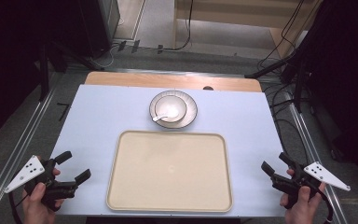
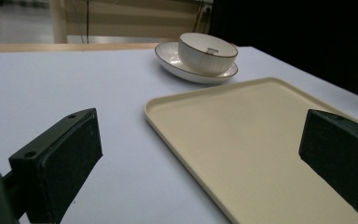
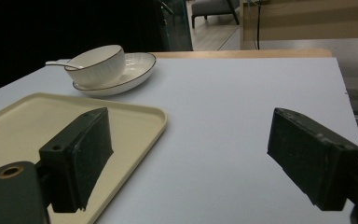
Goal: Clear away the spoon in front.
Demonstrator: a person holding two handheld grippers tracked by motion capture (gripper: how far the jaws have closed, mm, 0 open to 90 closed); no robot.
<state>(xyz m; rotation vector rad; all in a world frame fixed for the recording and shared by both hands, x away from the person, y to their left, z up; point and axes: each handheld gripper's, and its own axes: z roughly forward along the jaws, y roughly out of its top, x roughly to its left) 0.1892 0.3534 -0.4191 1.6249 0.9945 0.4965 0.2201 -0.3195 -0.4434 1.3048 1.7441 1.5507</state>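
A rectangular cream tray (image 1: 169, 171) with rounded corners and a low raised rim lies at the middle of the counter's (image 1: 102, 112) near edge, smooth, matte and bare inside. The left tongs (image 1: 72, 168) rest wide apart at the near left corner, just beside the tray; the right tongs (image 1: 275, 164) gape wide at the near right corner. Beyond the tray, toward the far edge, a ribbed white bowl (image 1: 170, 110) with a dark rim sits in a matching plate (image 1: 190, 110); a white spoon (image 1: 159, 117) lies in the bowl. The counter is pale blue, smooth.
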